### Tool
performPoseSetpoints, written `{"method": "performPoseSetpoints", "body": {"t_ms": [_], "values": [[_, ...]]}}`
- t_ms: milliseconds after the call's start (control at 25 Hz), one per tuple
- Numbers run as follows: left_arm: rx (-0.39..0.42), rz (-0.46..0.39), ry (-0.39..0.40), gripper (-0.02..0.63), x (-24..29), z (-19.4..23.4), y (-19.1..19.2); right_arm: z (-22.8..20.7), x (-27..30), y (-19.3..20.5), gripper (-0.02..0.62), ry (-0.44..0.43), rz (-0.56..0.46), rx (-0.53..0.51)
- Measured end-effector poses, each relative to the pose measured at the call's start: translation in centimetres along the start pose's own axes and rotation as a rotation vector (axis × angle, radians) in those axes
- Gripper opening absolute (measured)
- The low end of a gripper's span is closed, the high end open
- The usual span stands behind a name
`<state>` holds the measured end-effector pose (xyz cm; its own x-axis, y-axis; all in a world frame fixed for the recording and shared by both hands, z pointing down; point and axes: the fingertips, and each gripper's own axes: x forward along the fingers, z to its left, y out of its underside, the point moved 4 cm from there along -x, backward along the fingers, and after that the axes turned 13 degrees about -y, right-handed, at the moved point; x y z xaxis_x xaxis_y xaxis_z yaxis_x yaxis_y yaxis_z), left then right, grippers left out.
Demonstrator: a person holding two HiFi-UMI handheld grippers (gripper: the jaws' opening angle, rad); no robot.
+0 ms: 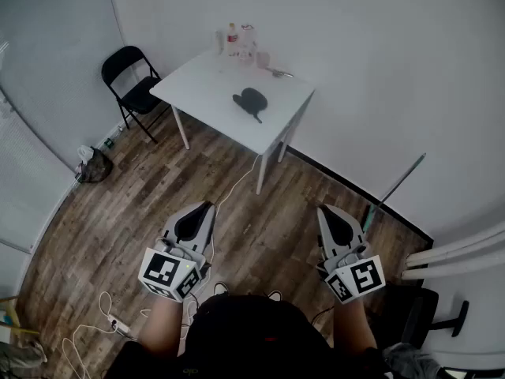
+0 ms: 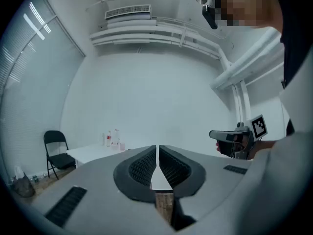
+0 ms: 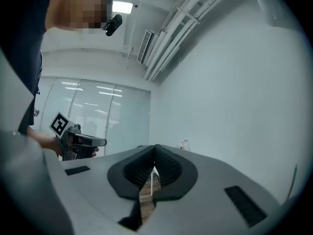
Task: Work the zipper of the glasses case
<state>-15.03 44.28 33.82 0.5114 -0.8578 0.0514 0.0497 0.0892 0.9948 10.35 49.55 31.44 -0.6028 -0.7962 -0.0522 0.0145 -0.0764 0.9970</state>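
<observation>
Left gripper (image 1: 209, 205) and right gripper (image 1: 321, 208): jaws pressed together, nothing between them. Glasses case (image 1: 251, 99) lies on the tabletop (image 1: 197, 81), well apart from both.

No word, number or brand can be read anywhere. The white cube with black square patterns (image 1: 168, 273) on the near left gripper (image 1: 207, 206) and the matching white cube (image 1: 357, 279) on the near right gripper (image 1: 322, 209) carry coded markers only, not letters. On the far white rectangular table (image 1: 205, 81), the small clear bottle with a red label (image 1: 232, 36) shows print too small to read.
</observation>
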Motion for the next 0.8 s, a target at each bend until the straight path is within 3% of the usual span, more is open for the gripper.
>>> {"method": "performPoseSetpoints", "body": {"t_ms": [520,800], "values": [[-0.001,-0.008,0.012,0.037,-0.3,-0.6,0.1,0.4,-0.5,0.1,0.019,-0.008,-0.014,0.017],[-0.025,-0.004,-0.005,0.037,-1.6,1.4,0.4,1.7,1.3,0.7,0.02,-0.03,0.01,0.046]]}}
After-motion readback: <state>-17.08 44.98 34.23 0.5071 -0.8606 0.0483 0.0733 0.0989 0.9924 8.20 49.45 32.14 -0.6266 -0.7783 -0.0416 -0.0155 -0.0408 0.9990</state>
